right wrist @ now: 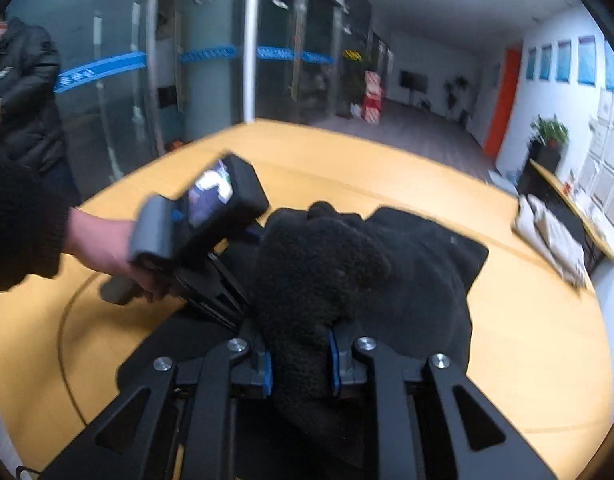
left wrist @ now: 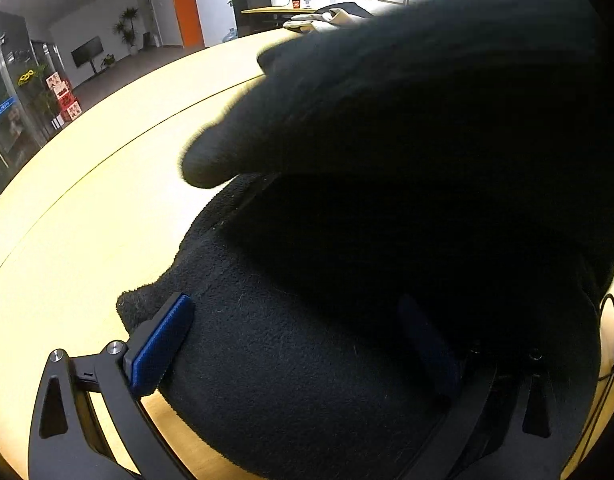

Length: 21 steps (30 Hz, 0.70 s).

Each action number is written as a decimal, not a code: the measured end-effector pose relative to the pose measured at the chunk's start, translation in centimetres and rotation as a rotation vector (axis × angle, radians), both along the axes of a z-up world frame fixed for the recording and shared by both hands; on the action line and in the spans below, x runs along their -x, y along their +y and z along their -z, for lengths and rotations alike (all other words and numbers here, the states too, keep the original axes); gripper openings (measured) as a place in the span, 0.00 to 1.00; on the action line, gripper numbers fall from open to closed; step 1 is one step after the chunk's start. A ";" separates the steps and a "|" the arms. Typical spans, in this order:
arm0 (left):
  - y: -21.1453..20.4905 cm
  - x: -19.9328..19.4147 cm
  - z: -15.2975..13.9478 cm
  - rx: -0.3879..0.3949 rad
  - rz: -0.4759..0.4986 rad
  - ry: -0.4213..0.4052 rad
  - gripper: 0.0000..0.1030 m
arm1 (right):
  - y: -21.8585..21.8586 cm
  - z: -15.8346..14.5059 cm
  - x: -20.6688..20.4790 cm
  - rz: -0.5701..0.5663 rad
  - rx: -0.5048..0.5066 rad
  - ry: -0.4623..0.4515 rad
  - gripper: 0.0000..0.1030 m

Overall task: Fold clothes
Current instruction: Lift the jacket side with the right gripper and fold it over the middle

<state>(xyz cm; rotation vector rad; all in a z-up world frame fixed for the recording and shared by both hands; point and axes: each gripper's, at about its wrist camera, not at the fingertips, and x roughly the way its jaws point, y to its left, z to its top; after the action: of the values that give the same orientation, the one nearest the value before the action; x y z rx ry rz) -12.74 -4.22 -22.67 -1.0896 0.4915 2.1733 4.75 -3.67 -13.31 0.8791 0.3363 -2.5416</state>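
A black fleece garment (right wrist: 407, 264) lies bunched on the round wooden table (right wrist: 527, 340). My right gripper (right wrist: 301, 364) is shut on a thick fold of the garment and lifts it. In the left wrist view the same garment (left wrist: 307, 360) fills the frame, and a raised flap of it hangs over the upper right. My left gripper (left wrist: 303, 344) stands wide open with the fabric lying between its blue pads (left wrist: 163, 340). The left gripper's body also shows in the right wrist view (right wrist: 211, 240), held in a hand at the garment's left side.
A folded light-coloured garment (right wrist: 551, 236) lies at the table's far right edge. It also shows in the left wrist view (left wrist: 323, 20). Bare tabletop (left wrist: 87, 200) lies to the left. A person in a dark jacket (right wrist: 23, 92) stands behind the table at left.
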 end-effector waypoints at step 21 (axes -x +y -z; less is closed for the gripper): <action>-3.2 -2.2 -0.3 -0.057 -0.037 -0.025 1.00 | -4.6 5.1 1.6 -0.166 -0.306 0.070 0.70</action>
<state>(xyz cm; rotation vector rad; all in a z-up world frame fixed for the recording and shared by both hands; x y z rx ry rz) -10.50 -7.39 -22.34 -1.1016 0.3986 2.1898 3.10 -8.32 -18.39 0.8309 0.8028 -2.4065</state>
